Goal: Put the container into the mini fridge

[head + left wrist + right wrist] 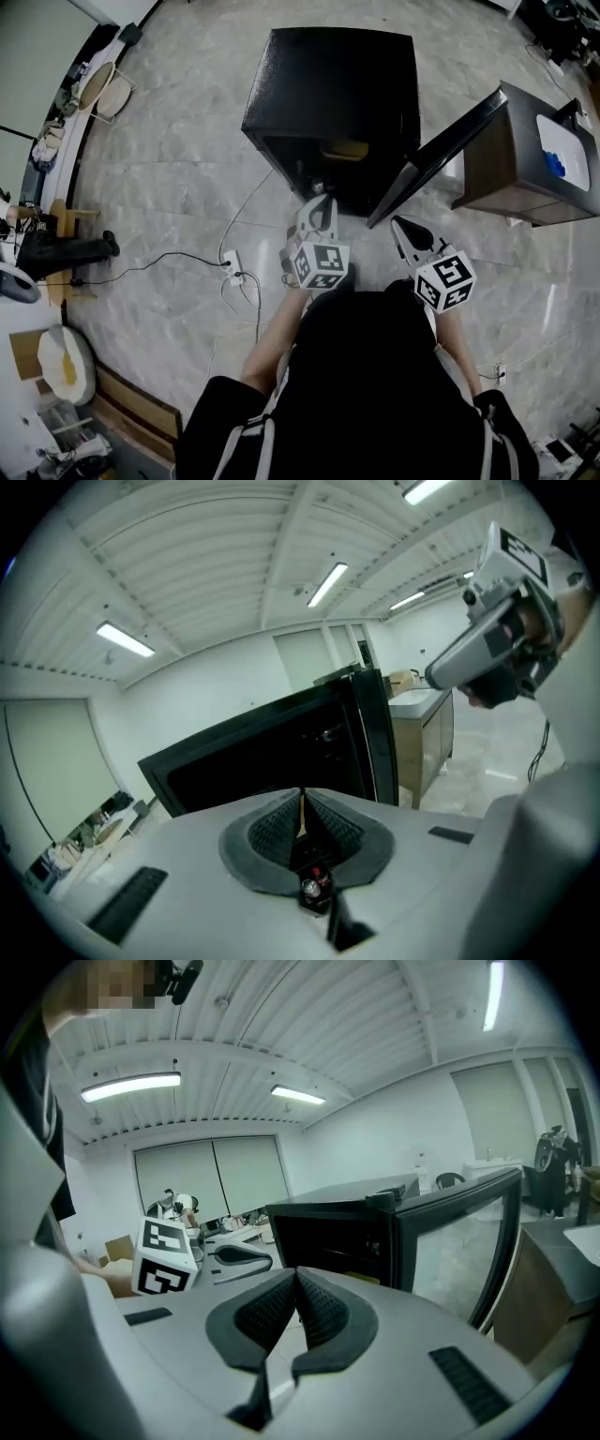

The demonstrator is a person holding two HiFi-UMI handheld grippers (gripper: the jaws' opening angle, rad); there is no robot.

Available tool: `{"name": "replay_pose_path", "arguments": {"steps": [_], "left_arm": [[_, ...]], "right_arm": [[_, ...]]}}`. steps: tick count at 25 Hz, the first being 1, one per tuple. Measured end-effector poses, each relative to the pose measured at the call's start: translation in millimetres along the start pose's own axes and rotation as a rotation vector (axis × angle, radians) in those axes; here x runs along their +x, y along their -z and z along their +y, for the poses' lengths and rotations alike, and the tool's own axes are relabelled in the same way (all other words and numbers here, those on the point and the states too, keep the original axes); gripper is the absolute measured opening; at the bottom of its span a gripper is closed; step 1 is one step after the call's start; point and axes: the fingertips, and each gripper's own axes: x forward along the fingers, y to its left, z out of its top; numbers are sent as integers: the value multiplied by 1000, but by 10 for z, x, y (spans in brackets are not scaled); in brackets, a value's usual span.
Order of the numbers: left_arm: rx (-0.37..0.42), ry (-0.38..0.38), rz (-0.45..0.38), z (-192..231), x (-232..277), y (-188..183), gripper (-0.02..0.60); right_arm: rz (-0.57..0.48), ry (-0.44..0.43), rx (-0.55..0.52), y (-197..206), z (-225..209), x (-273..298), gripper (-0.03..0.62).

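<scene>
Left gripper and right gripper are both held clenched on nothing. A yellowish container is seen already inside the mini fridge, straight ahead of the left gripper. The open door is judged nearer the right one.

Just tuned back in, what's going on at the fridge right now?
A person stands at the black mini fridge, its door swung open. The left gripper and right gripper are both shut and empty, held before the opening. A yellow item, possibly the container, sits inside.
</scene>
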Motion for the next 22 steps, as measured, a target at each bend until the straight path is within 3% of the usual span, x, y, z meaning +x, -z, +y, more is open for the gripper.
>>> {"name": "replay_pose_path", "arguments": {"steps": [5, 11, 22], "left_arm": [[-154, 15, -41, -200, -378, -310, 40], [-226, 14, -81, -665, -764, -739, 40], [-332, -35, -98, -1845, -1288, -1214, 41]], "right_arm": [[19, -63, -23, -36, -54, -118, 18], [9, -129, -37, -79, -192, -525, 18], [17, -231, -21, 344, -421, -1581, 18]]}}
